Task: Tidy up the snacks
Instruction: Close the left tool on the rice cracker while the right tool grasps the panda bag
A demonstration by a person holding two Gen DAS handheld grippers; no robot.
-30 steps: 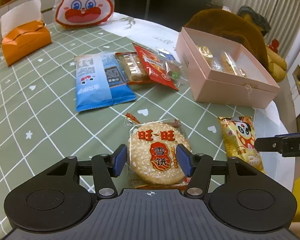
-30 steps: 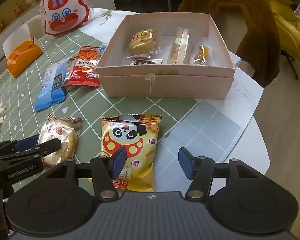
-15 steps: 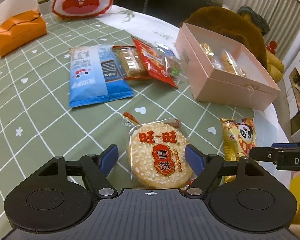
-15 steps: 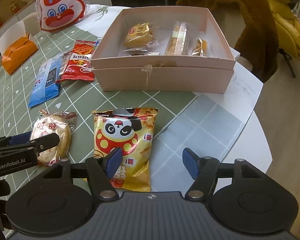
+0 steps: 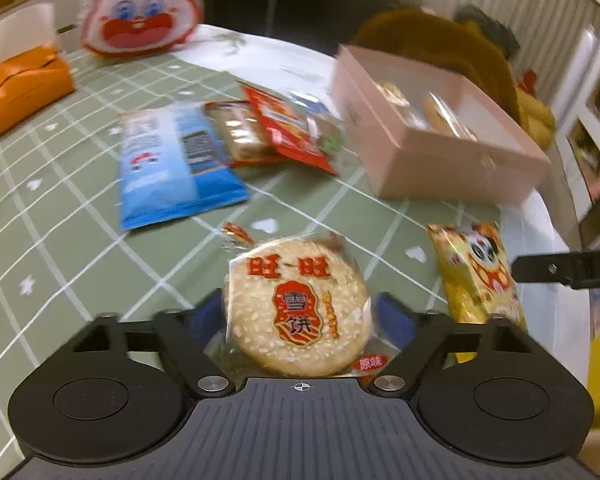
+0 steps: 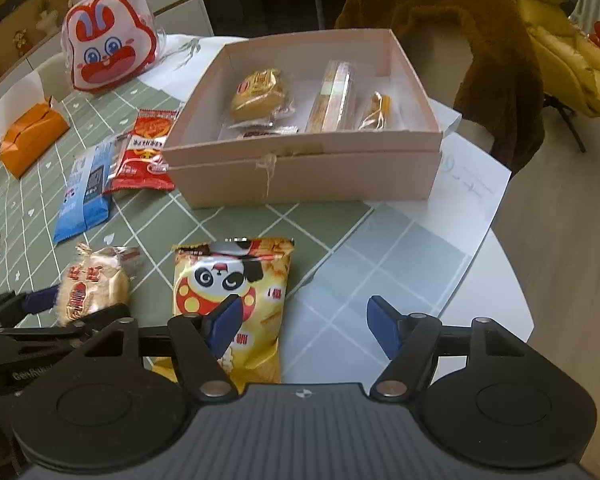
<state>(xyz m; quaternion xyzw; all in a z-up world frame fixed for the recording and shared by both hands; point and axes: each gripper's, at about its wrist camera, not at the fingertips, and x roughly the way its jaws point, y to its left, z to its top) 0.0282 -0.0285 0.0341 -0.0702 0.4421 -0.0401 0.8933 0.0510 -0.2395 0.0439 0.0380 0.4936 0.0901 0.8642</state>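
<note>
Box (image 6: pixel 308 176): four snacks; table (image 6: pixel 380 256): five packets.

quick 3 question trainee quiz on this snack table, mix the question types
1. True or false: the round rice cracker in clear wrap lies between the left tongs.
2. Which packet lies under the right tongs' left finger: A blue, B yellow panda packet, C red?
3. Fill in: the open pink cardboard box already holds ____ snacks.

Key: 1 true; 2 B; 3 wrapped.
</note>
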